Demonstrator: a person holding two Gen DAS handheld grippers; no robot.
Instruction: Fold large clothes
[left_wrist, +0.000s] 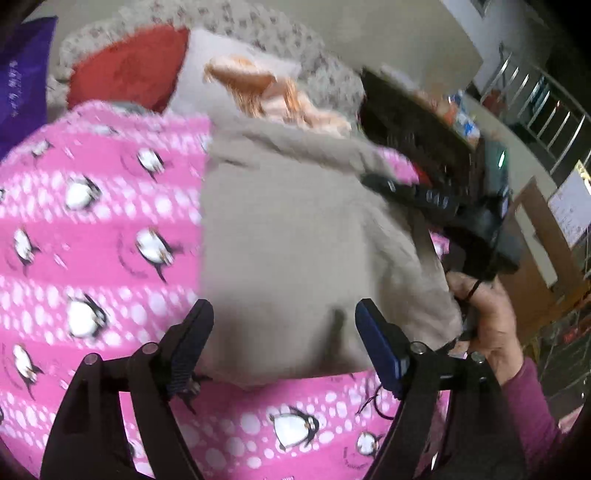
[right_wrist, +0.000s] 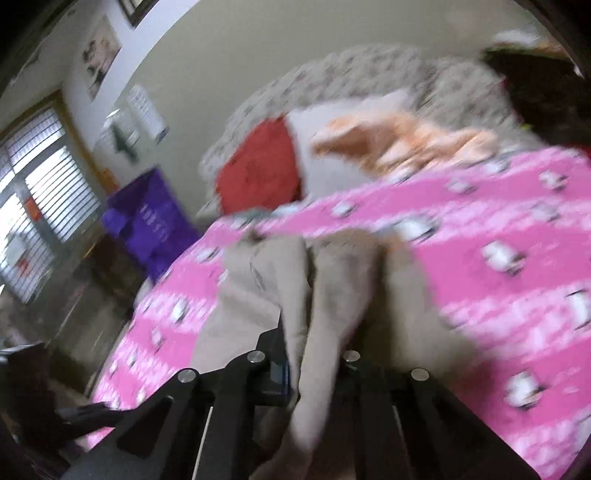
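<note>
A beige garment (left_wrist: 295, 236) lies on a pink penguin-print blanket (left_wrist: 96, 229). My left gripper (left_wrist: 284, 332) is open just above the garment's near edge, holding nothing. My right gripper shows in the left wrist view (left_wrist: 436, 192) at the garment's right side, held by a hand (left_wrist: 487, 317). In the right wrist view my right gripper (right_wrist: 314, 350) is shut on a fold of the beige garment (right_wrist: 317, 295), lifted off the blanket (right_wrist: 498, 229). The view is blurred.
A red cushion (left_wrist: 129, 70), a pale pillow and orange cloth (left_wrist: 273, 92) lie at the bed's head. A purple bag (right_wrist: 147, 218) stands beside the bed. A window with blinds (right_wrist: 40, 199) is at left. A metal rail (left_wrist: 535, 107) is at right.
</note>
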